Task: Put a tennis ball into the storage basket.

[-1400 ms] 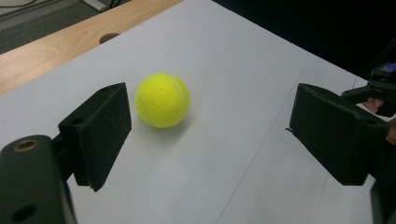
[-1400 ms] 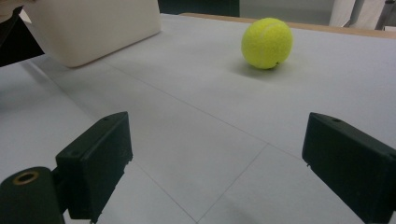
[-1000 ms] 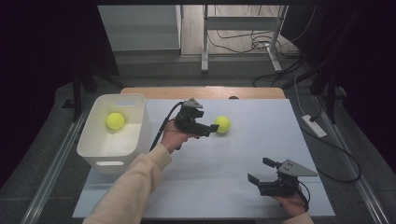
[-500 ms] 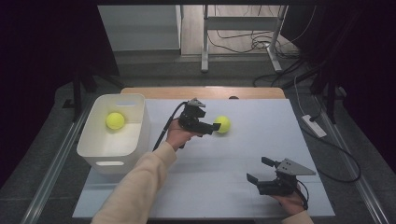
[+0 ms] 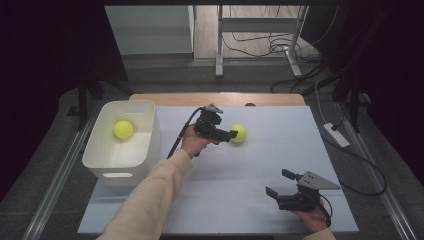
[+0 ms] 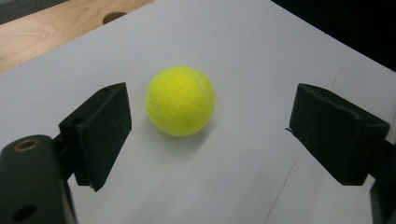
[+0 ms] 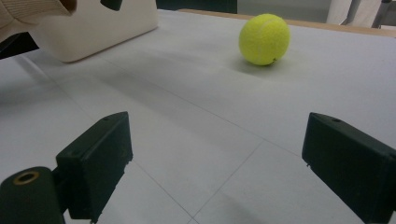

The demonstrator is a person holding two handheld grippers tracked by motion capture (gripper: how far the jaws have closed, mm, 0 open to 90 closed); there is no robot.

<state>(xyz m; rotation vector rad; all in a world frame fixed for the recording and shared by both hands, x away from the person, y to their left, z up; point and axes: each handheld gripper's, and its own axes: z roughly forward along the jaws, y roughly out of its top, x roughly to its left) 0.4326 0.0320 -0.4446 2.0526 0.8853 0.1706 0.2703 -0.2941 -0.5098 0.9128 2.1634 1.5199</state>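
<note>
A yellow tennis ball (image 5: 238,133) lies on the white mat near the middle of the table. My left gripper (image 5: 231,134) is level with it, its jaws open and pointing at the ball from the left. In the left gripper view the ball (image 6: 180,100) sits just beyond the jaw tips, closer to the left jaw, untouched. A second tennis ball (image 5: 123,129) rests inside the white bin (image 5: 107,160) at the left. My right gripper (image 5: 278,182) is held low at the front right, open and empty; its view shows the loose ball (image 7: 264,39) far ahead.
The white mat (image 5: 260,155) covers most of the table, with a wooden strip (image 5: 215,98) along the far edge. A white power strip (image 5: 336,135) and cable lie off the right edge. A sleeve (image 5: 150,200) crosses the front left.
My left gripper has moved a little to the right and lower, closer to the loose ball. The ball, the bin and my right gripper have kept still.
</note>
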